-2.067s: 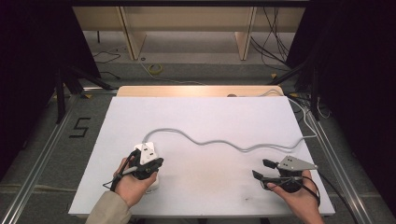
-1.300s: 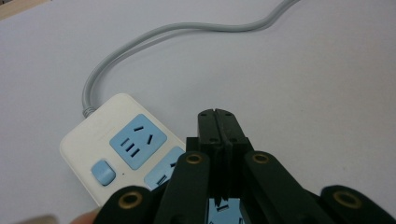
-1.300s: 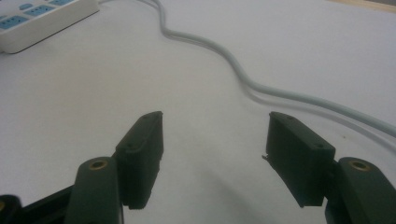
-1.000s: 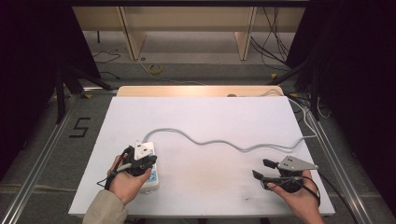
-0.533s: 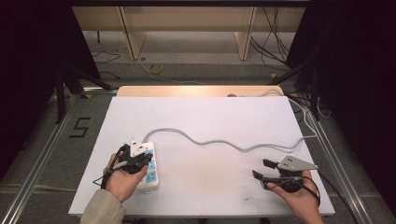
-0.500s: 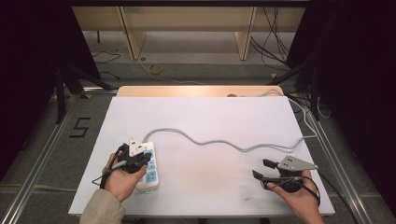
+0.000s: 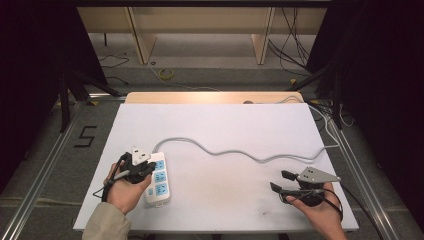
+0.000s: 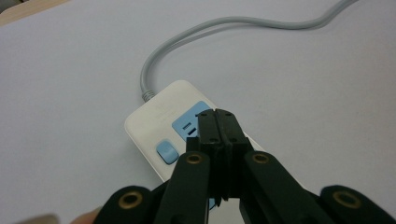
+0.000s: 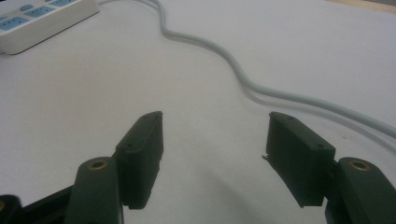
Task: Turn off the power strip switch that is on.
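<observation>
A white power strip [image 7: 160, 181] with blue sockets lies near the front left of the white table [image 7: 225, 120]. Its grey cable [image 7: 235, 152] snakes across to the right edge. My left gripper [image 7: 148, 169] is shut with nothing between its jaws. In the left gripper view its tips [image 8: 218, 116] hover over the blue socket nearest the cable end of the strip [image 8: 154, 122], beside a blue switch [image 8: 166, 150]. My right gripper [image 7: 280, 181] rests at the front right, open and empty. The right gripper view has its jaws [image 9: 215, 135] spread over bare table, short of the cable [image 9: 261, 88].
A wooden board [image 7: 215, 97] lines the table's far edge. Metal rails [image 7: 45, 165] run along both sides, with a "5" [image 7: 86, 136] marked on the floor at the left. Wooden legs [image 7: 140, 35] and loose cables lie beyond the table.
My left hand has shifted its gripper a little leftward, so more of the power strip's blue sockets are now uncovered. The right gripper has stayed put.
</observation>
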`<control>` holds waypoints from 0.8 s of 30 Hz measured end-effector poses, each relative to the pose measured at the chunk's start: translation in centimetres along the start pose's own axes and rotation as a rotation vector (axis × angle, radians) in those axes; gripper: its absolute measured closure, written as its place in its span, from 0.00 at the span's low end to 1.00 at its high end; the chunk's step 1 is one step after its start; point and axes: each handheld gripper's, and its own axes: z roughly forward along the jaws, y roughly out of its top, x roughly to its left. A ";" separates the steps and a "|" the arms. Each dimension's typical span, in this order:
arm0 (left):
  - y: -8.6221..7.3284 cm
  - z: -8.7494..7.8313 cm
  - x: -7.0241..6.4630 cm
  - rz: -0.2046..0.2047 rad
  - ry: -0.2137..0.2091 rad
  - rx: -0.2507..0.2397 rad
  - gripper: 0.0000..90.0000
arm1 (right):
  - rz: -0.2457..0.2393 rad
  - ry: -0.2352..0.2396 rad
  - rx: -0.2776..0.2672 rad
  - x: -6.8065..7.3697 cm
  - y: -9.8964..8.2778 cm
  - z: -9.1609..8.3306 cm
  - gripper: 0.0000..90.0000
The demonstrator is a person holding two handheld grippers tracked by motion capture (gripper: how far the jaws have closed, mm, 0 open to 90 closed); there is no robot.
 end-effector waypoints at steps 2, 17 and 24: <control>0.0 0.0 0.1 0.001 0.003 0.002 1.00 | 0.000 0.000 -0.001 0.0 0.0 0.0 0.42; -0.1 -0.2 0.4 -0.010 0.018 0.005 1.00 | 0.004 0.000 -0.007 0.0 0.0 -0.1 0.42; -0.1 -0.3 0.7 -0.015 0.023 0.006 1.00 | 0.003 0.001 -0.007 0.0 0.0 -0.1 0.42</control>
